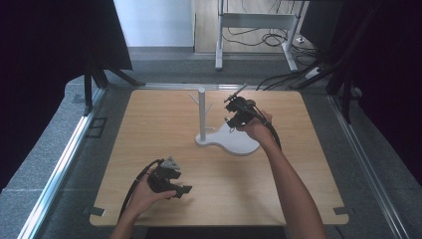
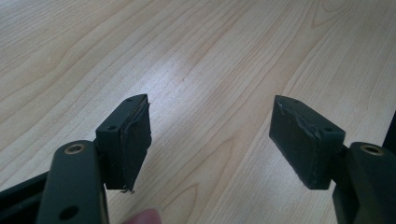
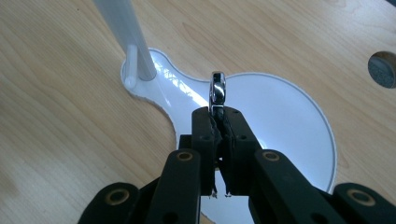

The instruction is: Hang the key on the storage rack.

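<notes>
A white stand (image 1: 201, 112) with a tall post and short side pegs rises from a flat white base (image 1: 239, 144) at the middle of the wooden table. My right gripper (image 1: 230, 119) hovers just right of the post, above the base. It is shut on a small shiny metal ring (image 3: 217, 91), which sticks up edge-on from the right gripper (image 3: 217, 112) over the base (image 3: 280, 107), with the post (image 3: 126, 37) up to the left. My left gripper (image 1: 185, 190) rests low near the front left of the table. The left gripper (image 2: 210, 105) is open over bare wood.
The wooden table (image 1: 149, 129) has a round grommet hole (image 3: 384, 69) near the base. Grey floor and metal rails border the table. A metal desk frame (image 1: 254, 22) and loose cables lie behind it, and dark curtains hang on both sides.
</notes>
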A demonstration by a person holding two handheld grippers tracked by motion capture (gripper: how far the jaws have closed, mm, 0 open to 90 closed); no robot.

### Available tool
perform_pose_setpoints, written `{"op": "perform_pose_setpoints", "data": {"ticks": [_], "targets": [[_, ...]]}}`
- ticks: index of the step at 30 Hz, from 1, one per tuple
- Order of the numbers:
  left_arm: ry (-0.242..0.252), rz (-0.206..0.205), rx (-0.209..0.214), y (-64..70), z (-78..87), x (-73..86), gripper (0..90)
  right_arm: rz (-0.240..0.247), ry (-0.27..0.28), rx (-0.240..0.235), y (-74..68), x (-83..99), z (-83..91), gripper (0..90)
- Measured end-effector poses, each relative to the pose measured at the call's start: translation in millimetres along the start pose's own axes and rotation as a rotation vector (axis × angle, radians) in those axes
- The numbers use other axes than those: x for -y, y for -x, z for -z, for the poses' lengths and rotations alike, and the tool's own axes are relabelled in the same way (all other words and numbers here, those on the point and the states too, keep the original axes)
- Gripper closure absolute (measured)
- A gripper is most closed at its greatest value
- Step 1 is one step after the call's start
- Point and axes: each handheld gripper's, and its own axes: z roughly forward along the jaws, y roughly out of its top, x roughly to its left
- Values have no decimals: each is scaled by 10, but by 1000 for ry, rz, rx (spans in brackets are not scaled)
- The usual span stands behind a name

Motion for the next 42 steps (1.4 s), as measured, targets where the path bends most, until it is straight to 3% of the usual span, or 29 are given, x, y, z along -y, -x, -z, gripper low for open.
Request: {"op": "perform_pose_setpoints", "data": {"ticks": [15, 30, 42], "targets": [[-5, -8, 7, 15, -15, -5, 299, 9, 10, -2, -7, -171, -84, 846], [-3, 1, 18, 5, -33, 2, 299, -15, 37, -12, 63, -353, -108, 846], [-7, -5, 24, 2, -29, 8, 299, -22, 21, 9, 49, -533, -210, 846]]}}
